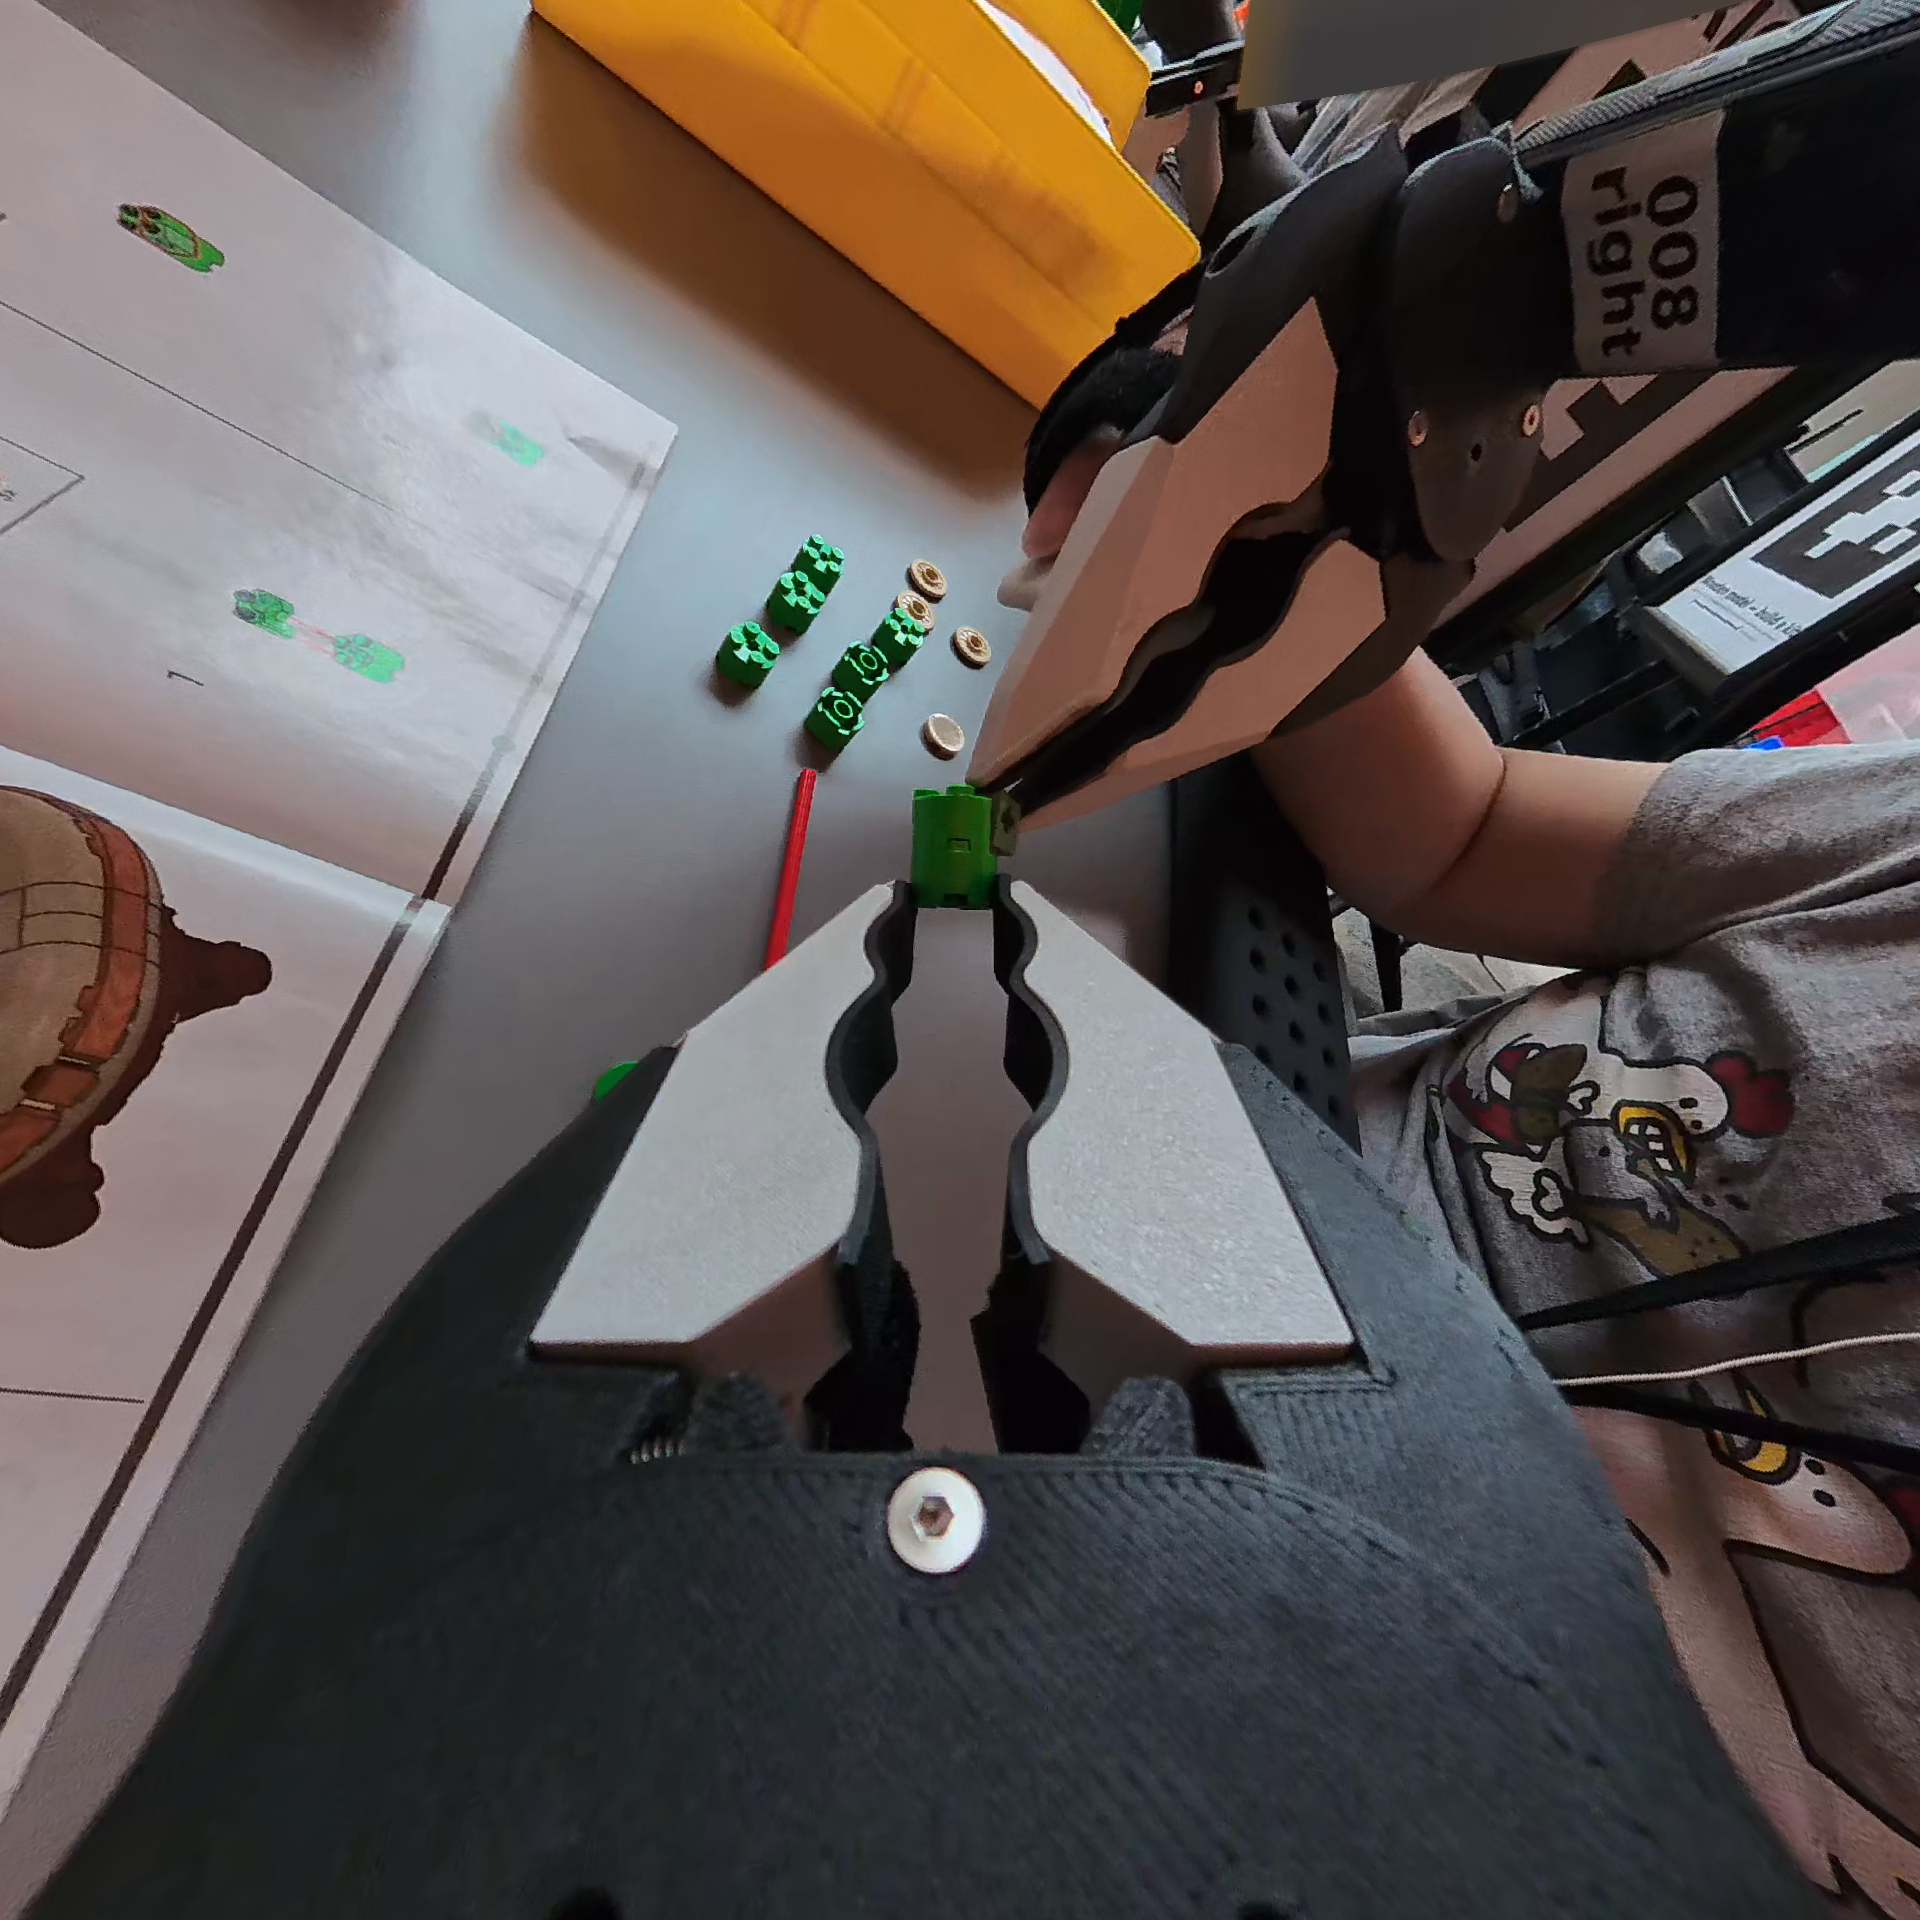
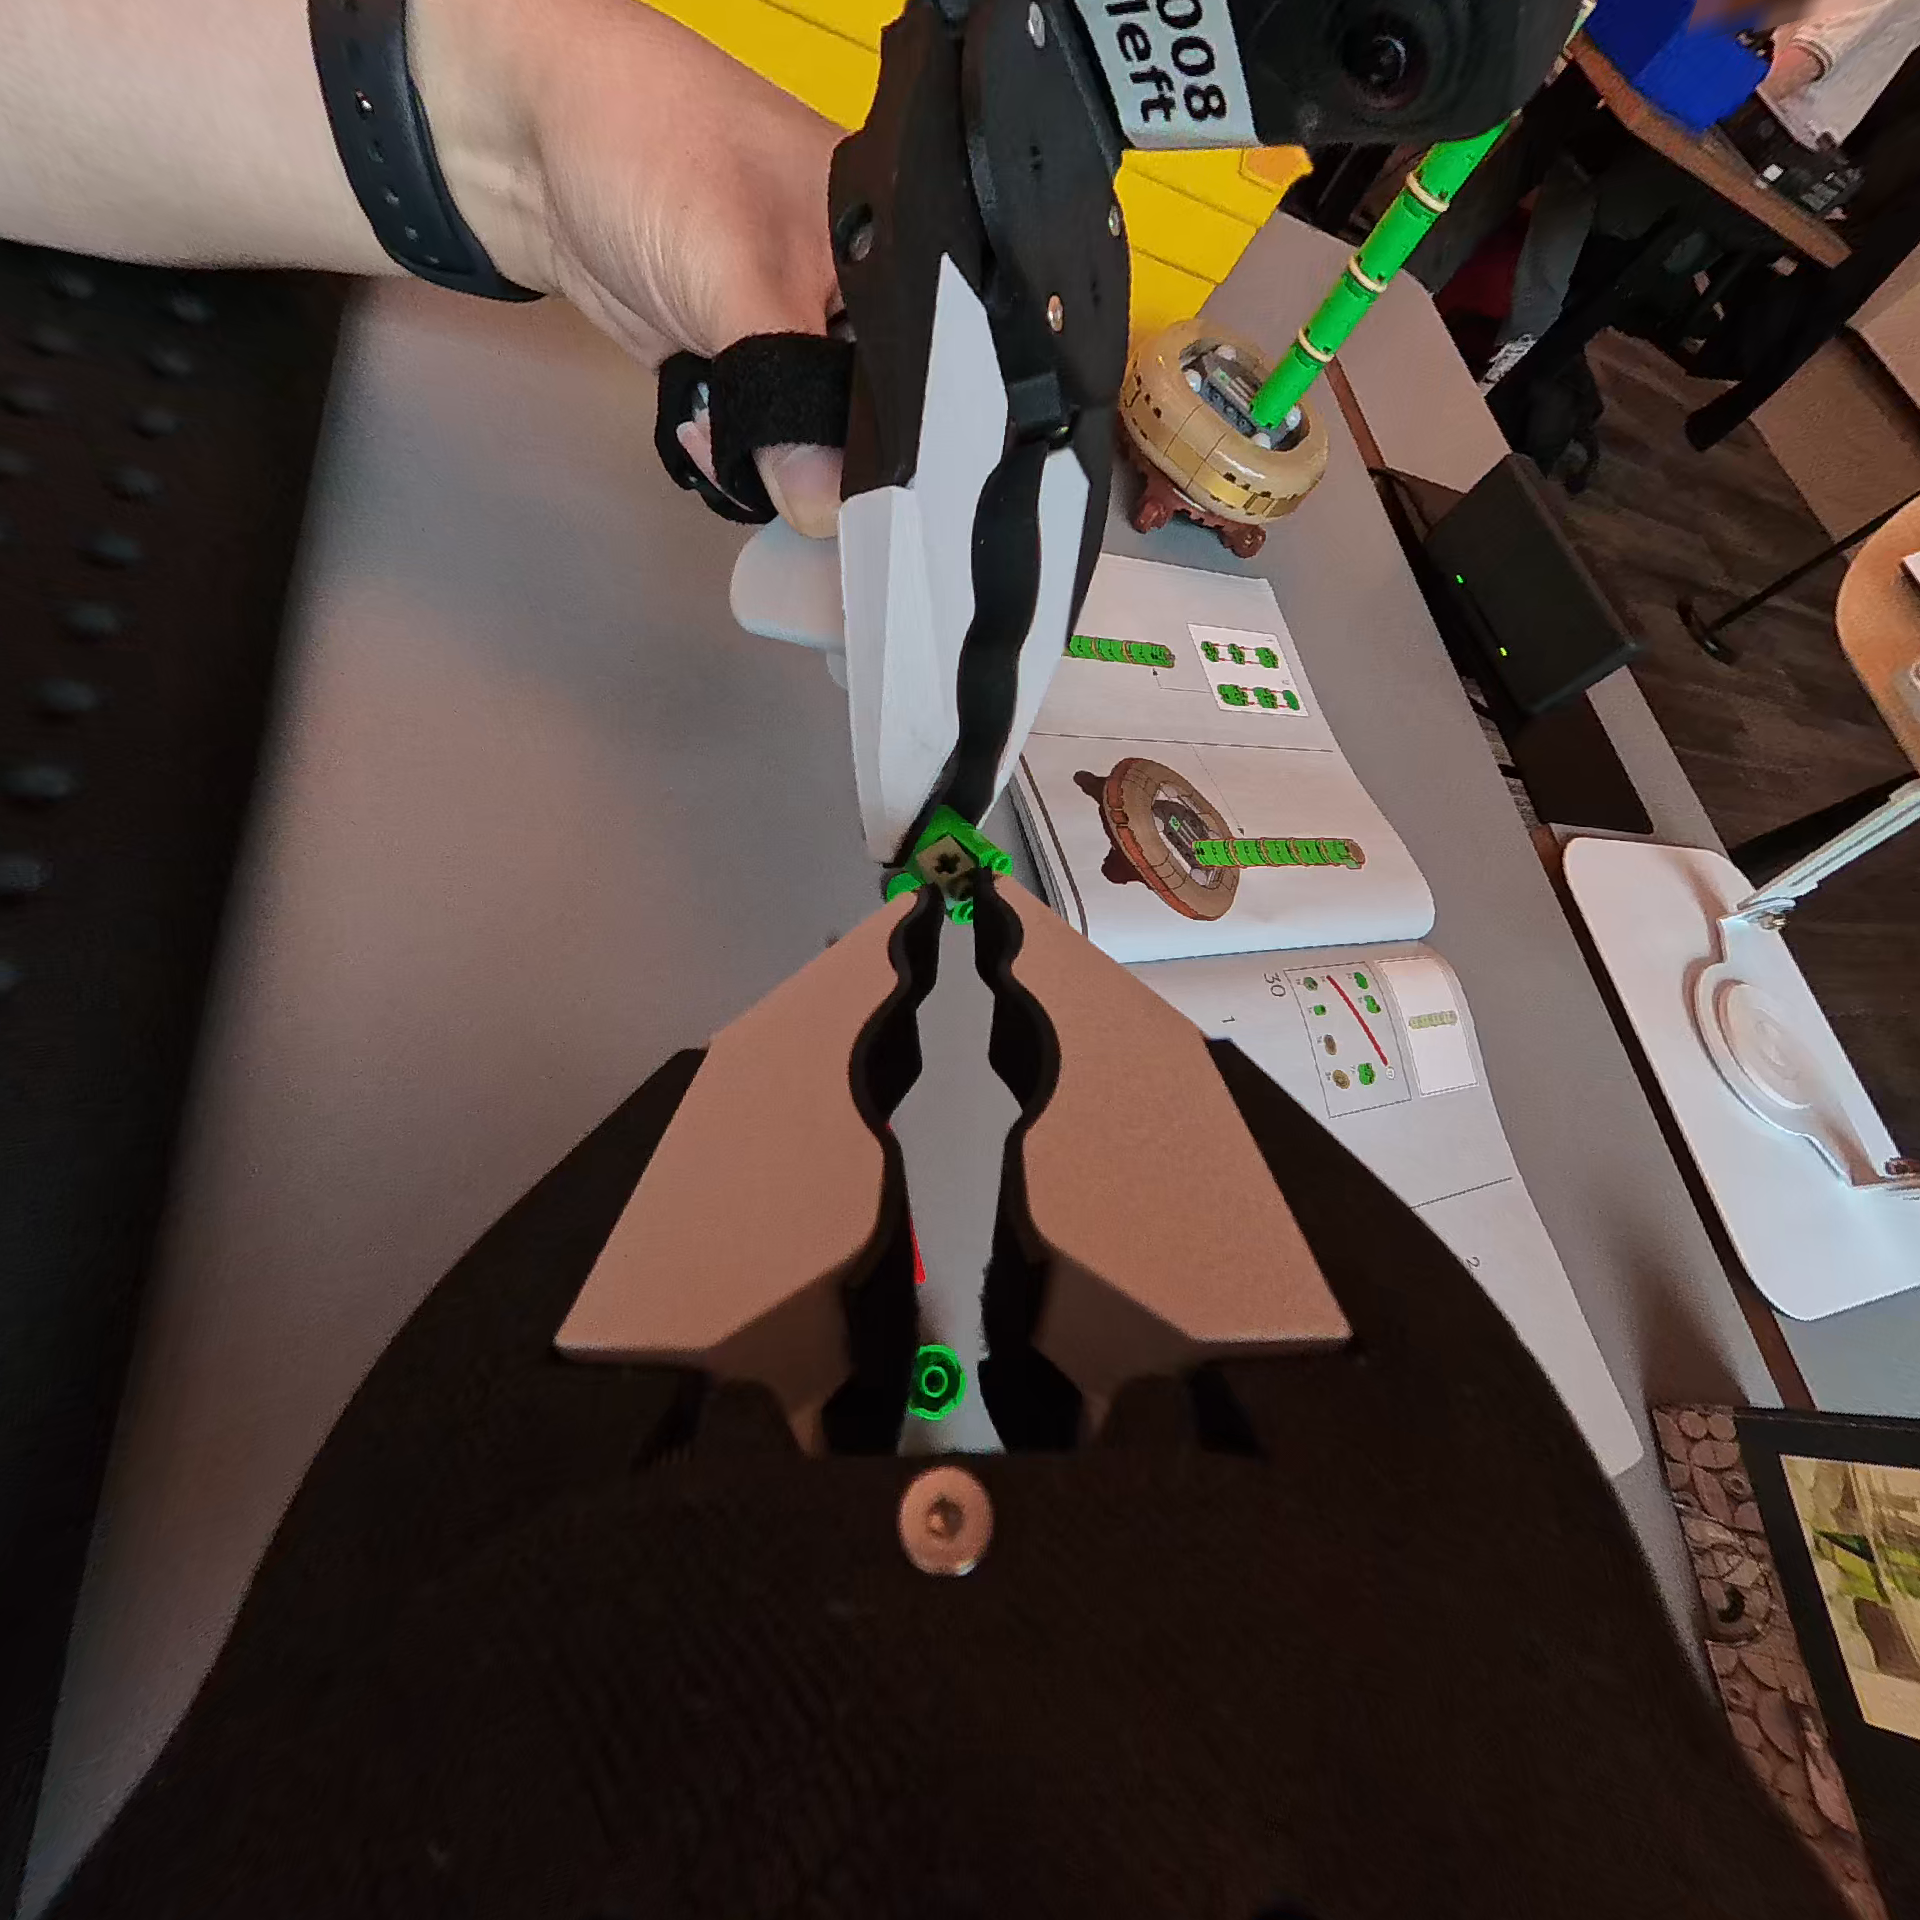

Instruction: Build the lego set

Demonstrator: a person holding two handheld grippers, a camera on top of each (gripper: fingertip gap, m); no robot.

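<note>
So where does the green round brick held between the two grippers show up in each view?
Left wrist view: green round brick at centre, clamped at the left gripper tips.
Right wrist view: same brick at centre, above the right gripper.
Shared landmark: the open instruction booklet.

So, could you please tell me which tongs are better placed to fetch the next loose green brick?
Probably the right tongs: they hold only a small piece at the green stack, beside the loose bricks. The left tongs are clamping that stack.

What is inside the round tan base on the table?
A green segmented rod stands tilted in the round tan base, amid grey parts. Its socket is hidden, and the left gripper covers the base's near side.
</note>
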